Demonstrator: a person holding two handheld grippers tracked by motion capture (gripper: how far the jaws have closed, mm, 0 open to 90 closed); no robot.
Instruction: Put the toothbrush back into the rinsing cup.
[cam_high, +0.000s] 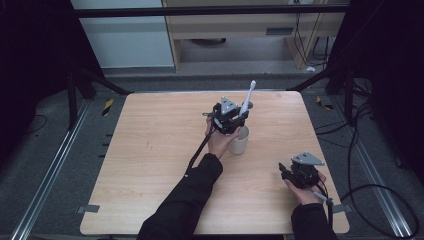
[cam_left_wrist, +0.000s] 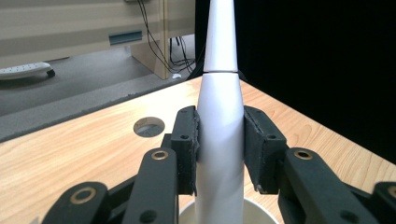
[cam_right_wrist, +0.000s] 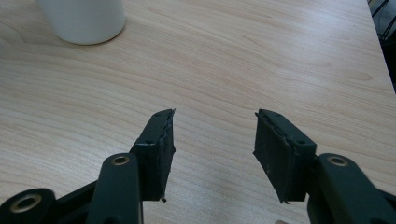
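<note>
1. A pale wooden table (cam_high: 160, 150) stands on a grey floor, with dark drapes at both sides and a light cabinet (cam_high: 250, 30) beyond the far edge.
2. Nearest the person, the right gripper (cam_high: 285, 172) rests low over the table's near right corner. The right gripper view shows its two black jaws standing apart with bare wood between them, holding nothing.
3. That view also takes in the base of the white cup (cam_right_wrist: 84, 18) at its top left, well apart from the jaws.
4. Farther in, the left gripper (cam_high: 239, 120) hangs just above the cup (cam_high: 239, 141), near the table's middle.
5. The left gripper view shows both pads pressed against a white electric toothbrush (cam_left_wrist: 219, 140), held upright; its lower end reaches down inside the cup's rim (cam_left_wrist: 261, 207).
6. In the high view the toothbrush (cam_high: 248, 97) leans slightly, its head rising above the gripper.
7. Beyond it, a round hole (cam_left_wrist: 149, 127) sits in the tabletop near the far edge.
</note>
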